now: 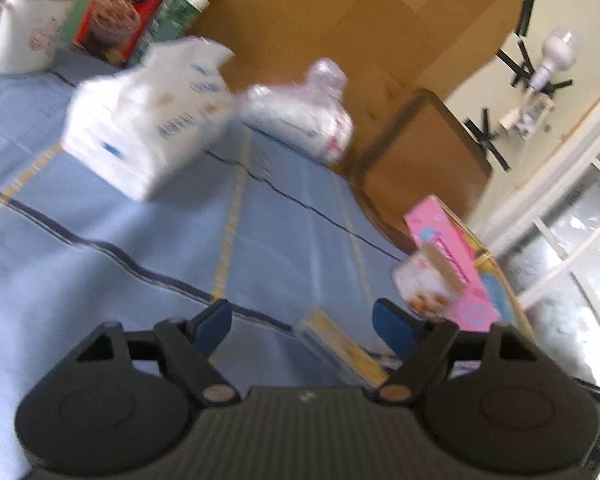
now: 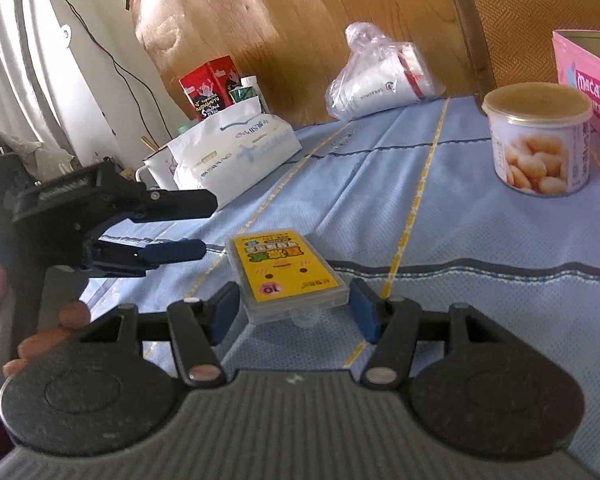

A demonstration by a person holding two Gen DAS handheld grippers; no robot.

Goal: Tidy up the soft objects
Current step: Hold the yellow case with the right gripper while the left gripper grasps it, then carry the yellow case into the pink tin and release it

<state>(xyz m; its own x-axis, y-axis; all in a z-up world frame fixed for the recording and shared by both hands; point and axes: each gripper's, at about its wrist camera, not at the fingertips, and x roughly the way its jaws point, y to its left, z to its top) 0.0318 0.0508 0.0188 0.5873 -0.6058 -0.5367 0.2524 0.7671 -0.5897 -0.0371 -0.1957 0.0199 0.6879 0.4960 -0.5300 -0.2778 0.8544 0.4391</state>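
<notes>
Right claw (image 2: 294,314) apart, straddling our yellow packet (image 2: 286,272) | left claw (image 1: 302,326) apart, empty | risk: slick wrapper may squirt out; pads look low

A blue cloth (image 2: 440,240) with yellow and dark lines covered the table. A flat yellow pack (image 2: 286,272) lay on it at the bottom middle of the right view. A round can (image 2: 540,140) stood on the right, just beside a pink box (image 2: 588,80). A white tissue pack (image 2: 236,152) sat left of the middle. A clear bag of white things (image 2: 380,80) lay at the far edge. A white mug (image 1: 24,28) stood in the left view's top left corner.
</notes>
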